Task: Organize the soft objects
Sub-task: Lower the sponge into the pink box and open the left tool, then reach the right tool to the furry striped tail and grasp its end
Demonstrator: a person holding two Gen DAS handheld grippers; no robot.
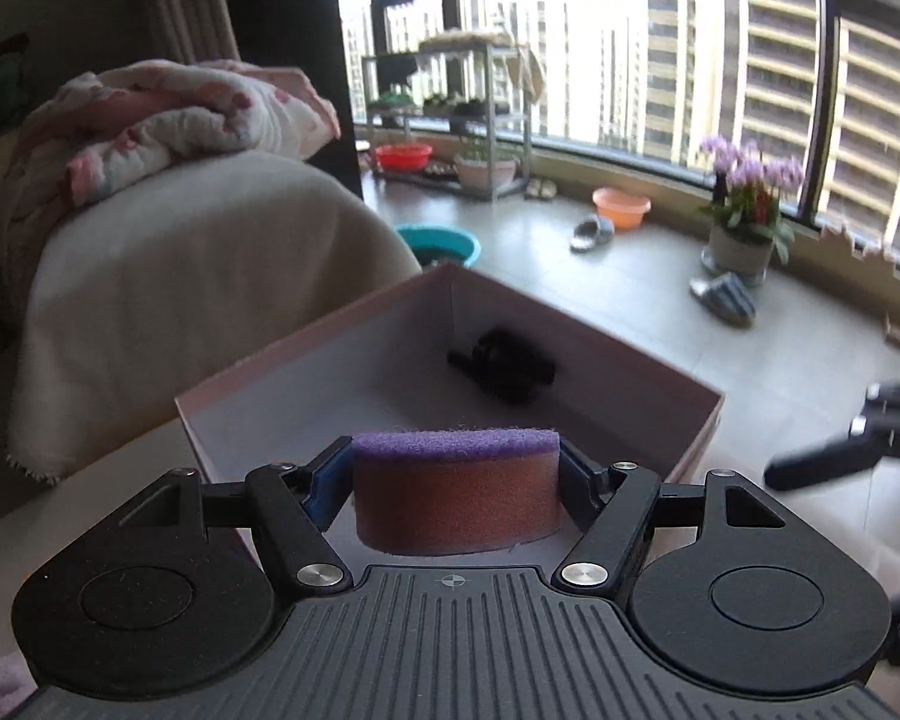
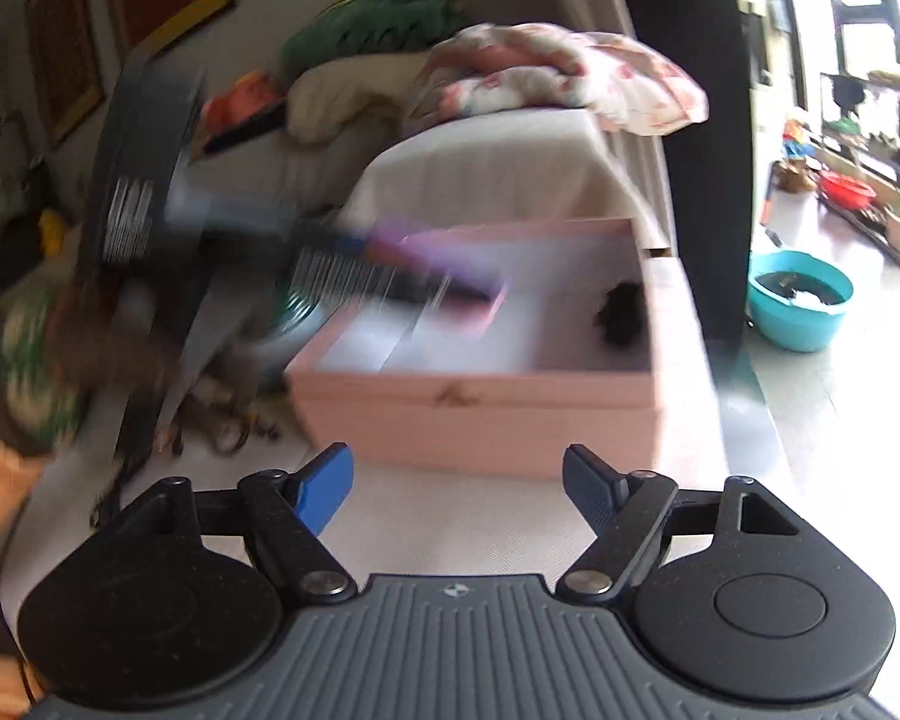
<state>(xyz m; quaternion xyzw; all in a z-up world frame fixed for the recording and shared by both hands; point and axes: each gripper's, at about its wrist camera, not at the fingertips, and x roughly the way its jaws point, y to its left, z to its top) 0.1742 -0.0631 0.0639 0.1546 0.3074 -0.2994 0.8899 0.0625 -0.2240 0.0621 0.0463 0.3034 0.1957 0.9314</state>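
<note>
- Left gripper (image 1: 456, 483) gripped a purple-topped sponge (image 1: 456, 495) above the pink box (image 1: 690, 438).
- Right gripper (image 2: 457, 489) jaws stood wide, empty.
- Judged next: release beside the black item (image 1: 501, 369) at 12 o'clock.

Your left gripper (image 1: 456, 483) is clamped on the sponge (image 1: 456, 492), one finger pressing each end of it, and it hangs over the near edge of the pink box (image 2: 480, 414), pointing in toward the box's far corner. From the right wrist camera the same gripper shows only as a blurred dark shape reaching over the box from its left side. Your right gripper (image 2: 457, 483) sits just in front of the box's near wall, its jaws spread wide with nothing between them, blue pad (image 2: 327, 489) on the left finger, aimed straight at the box.
</note>
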